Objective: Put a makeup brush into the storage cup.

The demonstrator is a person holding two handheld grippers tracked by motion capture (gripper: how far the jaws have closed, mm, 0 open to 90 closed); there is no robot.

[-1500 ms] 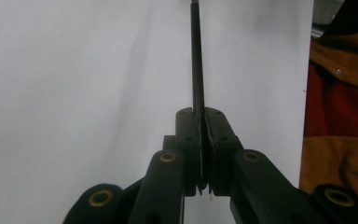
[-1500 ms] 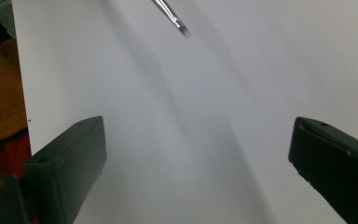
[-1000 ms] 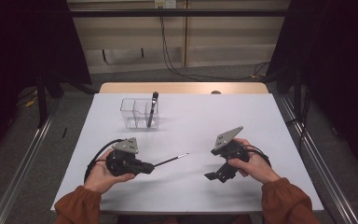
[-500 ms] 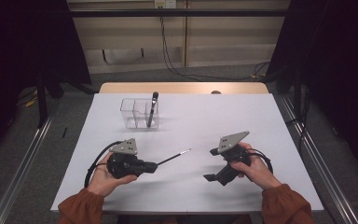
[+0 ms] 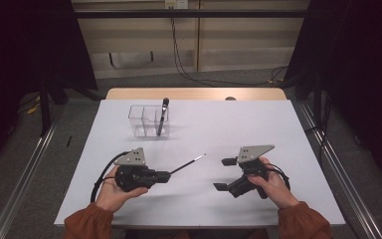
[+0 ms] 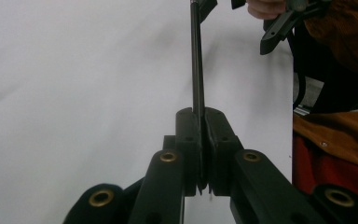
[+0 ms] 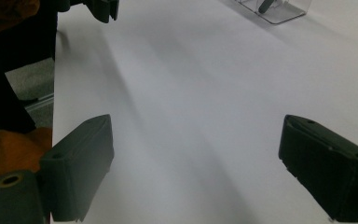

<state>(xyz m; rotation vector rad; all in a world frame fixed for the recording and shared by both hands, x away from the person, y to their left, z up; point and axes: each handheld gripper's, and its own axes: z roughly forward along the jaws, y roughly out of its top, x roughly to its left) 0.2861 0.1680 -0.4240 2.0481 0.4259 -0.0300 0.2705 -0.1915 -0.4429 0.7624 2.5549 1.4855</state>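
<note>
My left gripper [image 5: 165, 175] lies near the table's front left, shut on the end of a thin black rod [image 5: 186, 163]. The rod points toward the table's middle, its tip just above the white surface. In the left gripper view the rod [image 6: 196, 56] runs straight up from between the pressed pads [image 6: 219, 135]. My right gripper [image 5: 224, 174] is at the front right and points left toward the rod's tip. Its jaws stand wide apart and have just been closing a little, with only bare table between them [image 7: 196, 158].
A clear divided holder [image 5: 144, 122] stands at the back left of the white table [image 5: 238, 119], with a black pen [image 5: 162, 115] upright in it. Its corner shows at the top of the right gripper view [image 7: 279, 11]. Cables trail from both grippers.
The right gripper has shifted slightly toward the person and to the right. The left gripper and its rod have stayed nearly in place.
</note>
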